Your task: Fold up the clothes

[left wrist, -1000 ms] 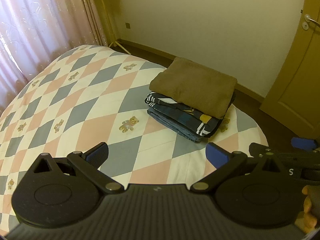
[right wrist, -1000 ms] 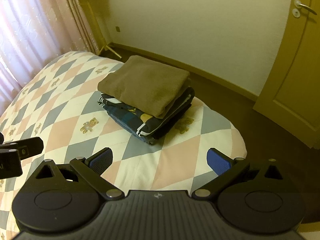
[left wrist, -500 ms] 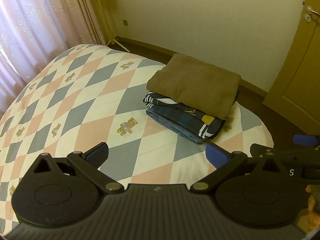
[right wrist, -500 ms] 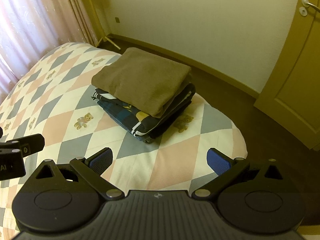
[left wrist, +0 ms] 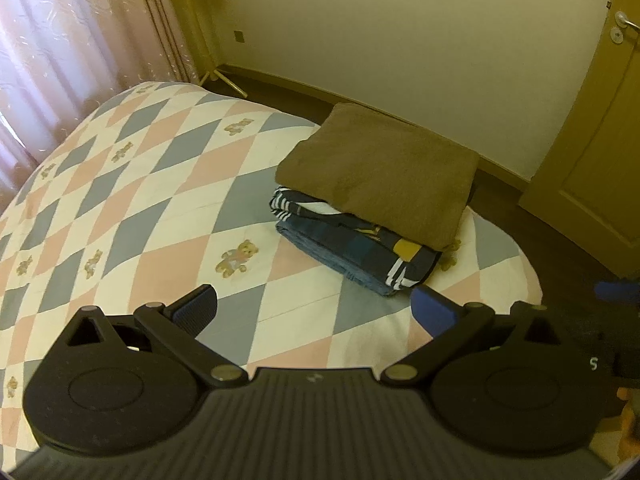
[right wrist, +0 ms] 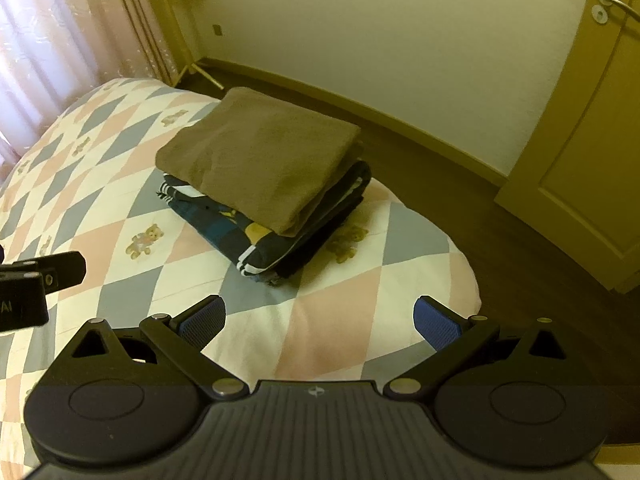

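Observation:
A stack of folded clothes lies near the bed's far corner. A folded brown garment (left wrist: 380,172) lies on top of folded dark blue patterned garments (left wrist: 352,240). The stack also shows in the right wrist view, the brown garment (right wrist: 260,156) above the blue ones (right wrist: 272,240). My left gripper (left wrist: 314,310) is open and empty, held above the quilt short of the stack. My right gripper (right wrist: 320,320) is open and empty, also short of the stack. The right gripper's side shows at the right edge of the left wrist view (left wrist: 616,292).
The bed carries a diamond-pattern quilt (left wrist: 140,200) in pink, grey and white with teddy bears. Pink curtains (left wrist: 72,60) hang at the left. A wooden door (right wrist: 580,140) stands at the right beyond dark floor (right wrist: 500,240). A stand's legs (left wrist: 224,78) rest by the wall.
Both grippers have drawn slightly back and tilted up, so the stack sits a little higher and farther in view. Both stay open and empty. The stack has not moved.

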{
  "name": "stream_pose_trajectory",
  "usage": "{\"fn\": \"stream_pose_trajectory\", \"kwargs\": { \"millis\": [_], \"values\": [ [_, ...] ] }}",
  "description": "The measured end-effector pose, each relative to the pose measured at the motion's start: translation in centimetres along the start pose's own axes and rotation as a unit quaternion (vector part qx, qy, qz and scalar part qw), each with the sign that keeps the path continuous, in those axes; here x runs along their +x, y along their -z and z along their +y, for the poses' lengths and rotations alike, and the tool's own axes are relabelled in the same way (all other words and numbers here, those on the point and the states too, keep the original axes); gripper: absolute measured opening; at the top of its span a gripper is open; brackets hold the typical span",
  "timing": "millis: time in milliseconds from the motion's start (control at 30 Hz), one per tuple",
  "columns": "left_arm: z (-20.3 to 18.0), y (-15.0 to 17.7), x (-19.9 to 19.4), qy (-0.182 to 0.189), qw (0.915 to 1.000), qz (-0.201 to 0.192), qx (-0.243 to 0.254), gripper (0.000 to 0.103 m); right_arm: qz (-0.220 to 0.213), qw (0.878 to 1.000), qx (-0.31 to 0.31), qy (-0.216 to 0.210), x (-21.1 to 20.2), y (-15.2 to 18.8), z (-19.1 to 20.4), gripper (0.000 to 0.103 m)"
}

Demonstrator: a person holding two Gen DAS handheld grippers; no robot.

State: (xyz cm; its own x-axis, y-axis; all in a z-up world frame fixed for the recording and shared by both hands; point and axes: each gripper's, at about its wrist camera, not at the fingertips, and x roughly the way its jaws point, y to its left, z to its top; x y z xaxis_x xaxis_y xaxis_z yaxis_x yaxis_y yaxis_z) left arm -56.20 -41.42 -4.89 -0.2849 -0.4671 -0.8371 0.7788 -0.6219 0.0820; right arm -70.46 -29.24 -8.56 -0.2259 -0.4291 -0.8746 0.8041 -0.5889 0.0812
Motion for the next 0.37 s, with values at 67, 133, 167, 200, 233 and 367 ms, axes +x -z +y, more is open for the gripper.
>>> {"fn": "stream_pose_trajectory", "kwargs": {
  "millis": [67, 133, 167, 200, 233, 367],
  "values": [
    [-0.1, -0.3, 0.3, 0.002, 1.0, 0.0, 0.001, 0.102, -0.001, 1.0, 0.004, 0.004, 0.0, -0.1, -0.3, 0.103],
    [-0.2, -0.4, 0.5, 0.002, 1.0, -0.003, 0.002, 0.102, -0.001, 1.0, 0.008, 0.006, 0.0, -0.2, -0.6, 0.103],
    [-0.1, -0.5, 0.6, 0.002, 1.0, -0.004, 0.001, 0.102, -0.001, 1.0, 0.01, 0.007, 0.0, -0.2, -0.6, 0.103],
    [0.0, -0.5, 0.6, 0.003, 1.0, -0.005, -0.001, 0.102, -0.002, 1.0, 0.011, 0.009, -0.1, -0.3, -0.6, 0.103],
    [0.1, -0.5, 0.7, 0.005, 1.0, -0.005, -0.005, 0.102, -0.002, 1.0, 0.012, 0.01, -0.1, -0.3, -0.7, 0.103],
    [0.9, -0.5, 0.4, 0.017, 0.9996, -0.013, -0.02, 0.102, -0.004, 1.0, 0.01, 0.011, -0.2, -0.2, -0.4, 0.103]
  ]
}}
